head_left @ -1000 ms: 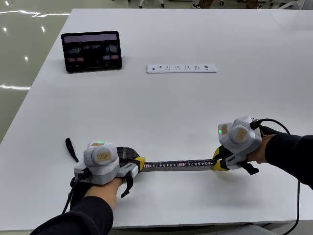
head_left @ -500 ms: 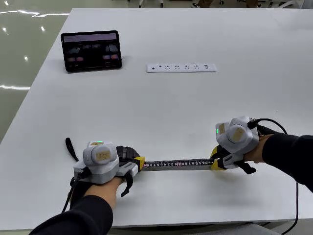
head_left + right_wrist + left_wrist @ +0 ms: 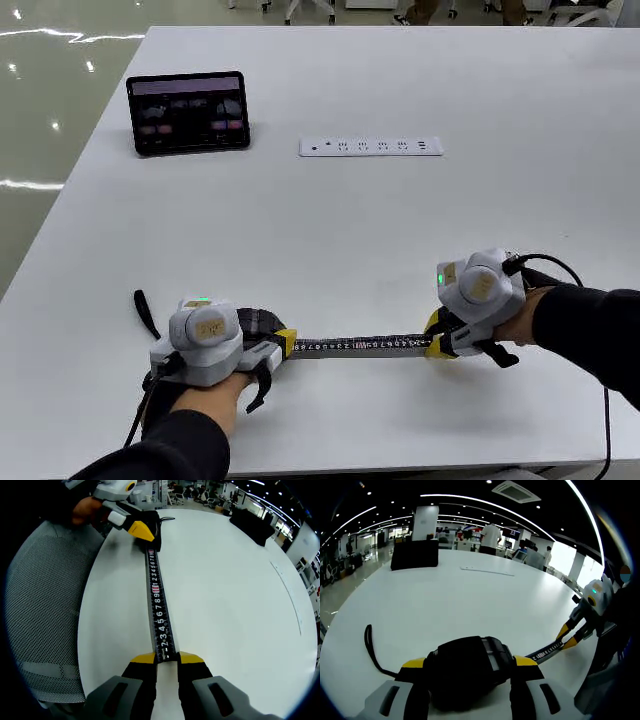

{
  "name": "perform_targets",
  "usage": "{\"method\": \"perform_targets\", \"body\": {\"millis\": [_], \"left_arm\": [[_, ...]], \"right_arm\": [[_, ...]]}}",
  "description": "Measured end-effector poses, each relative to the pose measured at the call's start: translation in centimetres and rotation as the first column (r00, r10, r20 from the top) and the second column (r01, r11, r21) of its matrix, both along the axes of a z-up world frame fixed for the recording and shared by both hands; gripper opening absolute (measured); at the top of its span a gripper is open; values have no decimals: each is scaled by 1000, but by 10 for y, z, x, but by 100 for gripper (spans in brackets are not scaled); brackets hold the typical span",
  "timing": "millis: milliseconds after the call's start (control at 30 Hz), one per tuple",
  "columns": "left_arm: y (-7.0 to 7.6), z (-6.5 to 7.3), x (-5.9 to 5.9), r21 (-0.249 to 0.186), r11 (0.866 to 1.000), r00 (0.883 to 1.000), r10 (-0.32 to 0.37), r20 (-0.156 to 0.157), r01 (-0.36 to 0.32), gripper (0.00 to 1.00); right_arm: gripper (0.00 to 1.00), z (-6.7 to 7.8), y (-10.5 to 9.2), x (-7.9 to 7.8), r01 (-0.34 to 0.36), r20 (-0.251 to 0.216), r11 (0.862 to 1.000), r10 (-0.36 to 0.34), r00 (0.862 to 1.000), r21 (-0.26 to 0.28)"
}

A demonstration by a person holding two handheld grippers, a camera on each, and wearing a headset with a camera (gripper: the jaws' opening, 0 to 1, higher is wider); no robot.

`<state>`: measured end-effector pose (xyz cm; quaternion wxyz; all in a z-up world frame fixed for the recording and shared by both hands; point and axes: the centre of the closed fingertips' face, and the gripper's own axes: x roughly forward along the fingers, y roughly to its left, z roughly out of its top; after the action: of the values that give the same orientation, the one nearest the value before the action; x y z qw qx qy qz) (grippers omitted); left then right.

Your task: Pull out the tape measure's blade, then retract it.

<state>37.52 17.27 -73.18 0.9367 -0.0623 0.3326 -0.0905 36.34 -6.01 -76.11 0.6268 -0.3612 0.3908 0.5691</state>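
Observation:
The black tape measure case (image 3: 258,326) lies near the table's front edge, and my left gripper (image 3: 282,343) is shut on it; its yellow-tipped fingers (image 3: 415,664) press both sides of the case (image 3: 469,667). The numbered blade (image 3: 358,346) runs flat along the table from the case to my right gripper (image 3: 434,336), which is shut on the blade's end. In the right gripper view the blade (image 3: 158,616) stretches from my right gripper (image 3: 166,657) to the case (image 3: 151,530). A black wrist strap (image 3: 146,309) trails left of the case.
A dark tablet (image 3: 188,109) stands at the far left of the white table (image 3: 330,230). A white power strip (image 3: 370,147) lies at the middle back. A grey mesh chair (image 3: 45,615) sits by the table's front edge. People stand in the background (image 3: 490,537).
My right gripper has moved left toward the case with the blade's end, so less blade is out. The left gripper and the case have stayed put.

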Motion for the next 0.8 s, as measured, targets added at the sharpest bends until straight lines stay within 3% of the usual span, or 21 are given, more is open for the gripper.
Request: {"method": "perform_targets", "body": {"millis": [800], "left_arm": [[0, 0, 0, -4, 1000, 1000, 1, 0, -1, 61]], "right_arm": [[11, 0, 16, -2, -6, 4, 999, 6, 1000, 40]]}}
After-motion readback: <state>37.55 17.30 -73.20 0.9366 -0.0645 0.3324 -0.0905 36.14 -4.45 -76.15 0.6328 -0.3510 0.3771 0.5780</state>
